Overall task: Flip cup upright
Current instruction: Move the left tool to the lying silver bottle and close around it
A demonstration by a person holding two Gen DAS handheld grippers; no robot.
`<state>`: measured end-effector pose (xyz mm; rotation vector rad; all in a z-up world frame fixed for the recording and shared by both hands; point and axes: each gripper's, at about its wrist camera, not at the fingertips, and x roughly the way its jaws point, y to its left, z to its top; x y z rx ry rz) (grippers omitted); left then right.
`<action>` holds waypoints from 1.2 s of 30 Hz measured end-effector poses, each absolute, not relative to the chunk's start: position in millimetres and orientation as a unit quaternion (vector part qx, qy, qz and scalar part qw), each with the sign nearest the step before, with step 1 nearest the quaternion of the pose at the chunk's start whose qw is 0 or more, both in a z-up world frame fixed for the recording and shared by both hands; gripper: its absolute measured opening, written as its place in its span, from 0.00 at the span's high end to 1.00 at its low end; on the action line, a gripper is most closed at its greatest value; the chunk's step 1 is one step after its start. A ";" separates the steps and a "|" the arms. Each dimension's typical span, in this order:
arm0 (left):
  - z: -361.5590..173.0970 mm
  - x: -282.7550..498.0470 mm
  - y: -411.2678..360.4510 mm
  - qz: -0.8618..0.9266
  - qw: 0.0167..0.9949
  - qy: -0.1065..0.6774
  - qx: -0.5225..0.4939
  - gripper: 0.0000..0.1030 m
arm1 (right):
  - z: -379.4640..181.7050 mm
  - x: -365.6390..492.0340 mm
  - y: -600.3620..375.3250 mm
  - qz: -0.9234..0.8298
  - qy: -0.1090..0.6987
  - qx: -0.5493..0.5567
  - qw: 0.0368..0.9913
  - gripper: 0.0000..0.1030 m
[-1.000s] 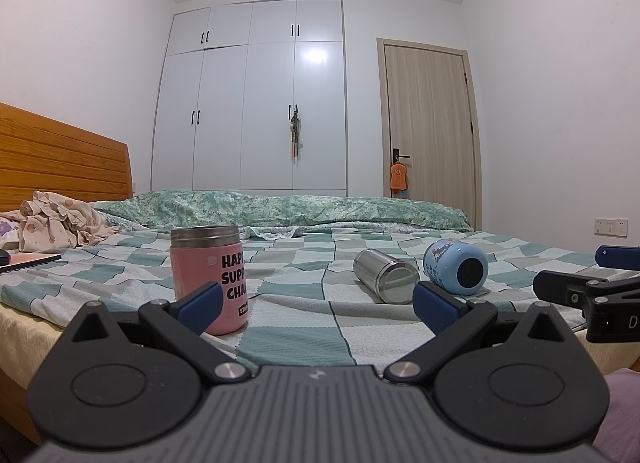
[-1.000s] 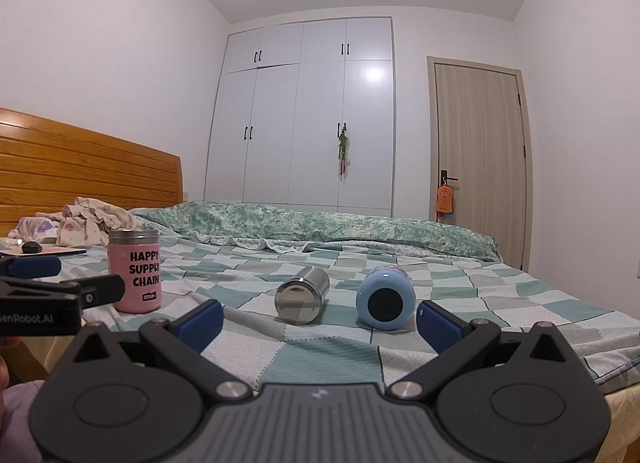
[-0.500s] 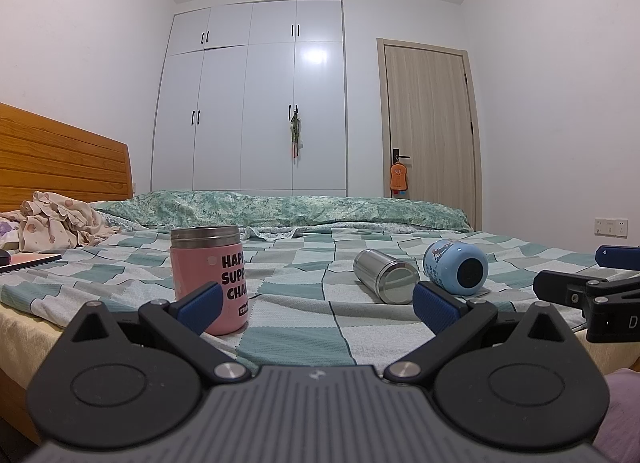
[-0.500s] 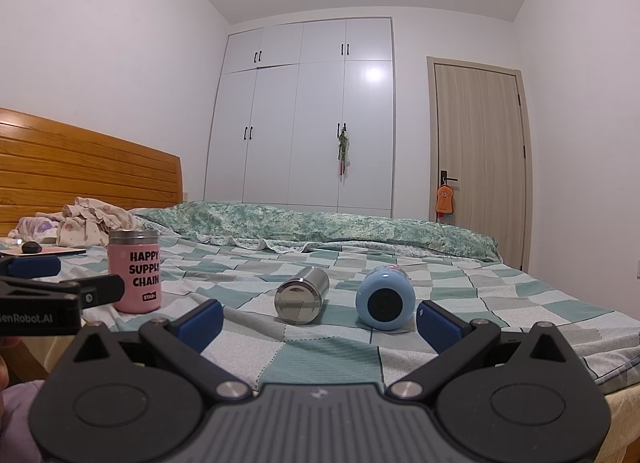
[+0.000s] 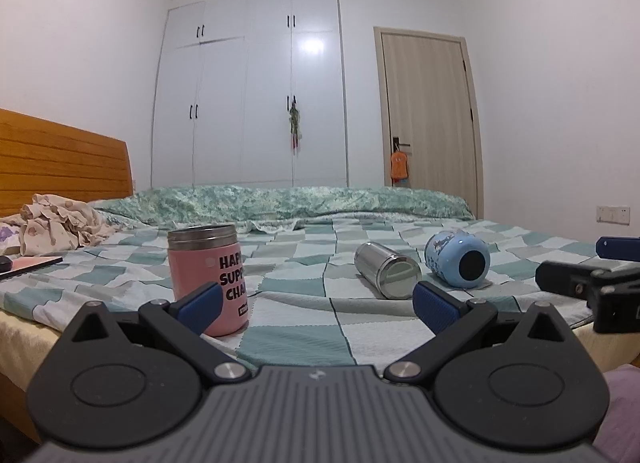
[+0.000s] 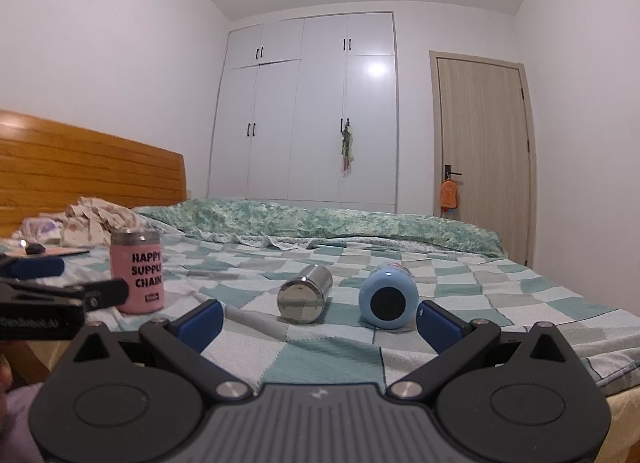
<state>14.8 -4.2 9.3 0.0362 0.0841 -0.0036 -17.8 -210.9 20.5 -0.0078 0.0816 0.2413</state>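
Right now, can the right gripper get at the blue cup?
Probably yes. The right gripper is open, and the blue cup lies on its side just ahead with only bare blanket between them.

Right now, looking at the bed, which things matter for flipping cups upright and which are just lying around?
For the job: steel cup on its side; blue cup on its side; left gripper and right gripper, both open.

Lying about: pink cup already upright; crumpled clothes; green duvet.
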 end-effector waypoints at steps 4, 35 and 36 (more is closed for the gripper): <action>23.6 23.9 -6.4 -0.015 0.999 0.045 0.020 0.00 | 29.4 -3.3 -223.1 0.123 0.046 0.009 0.991 0.00; 63.3 335.7 -88.7 -0.037 0.933 0.354 0.054 0.00 | 58.6 245.8 -305.5 0.182 0.152 -0.023 0.971 0.00; 59.9 344.6 -90.2 -0.031 0.929 0.366 0.053 0.00 | 58.0 252.6 -307.7 0.184 0.158 -0.023 0.970 0.00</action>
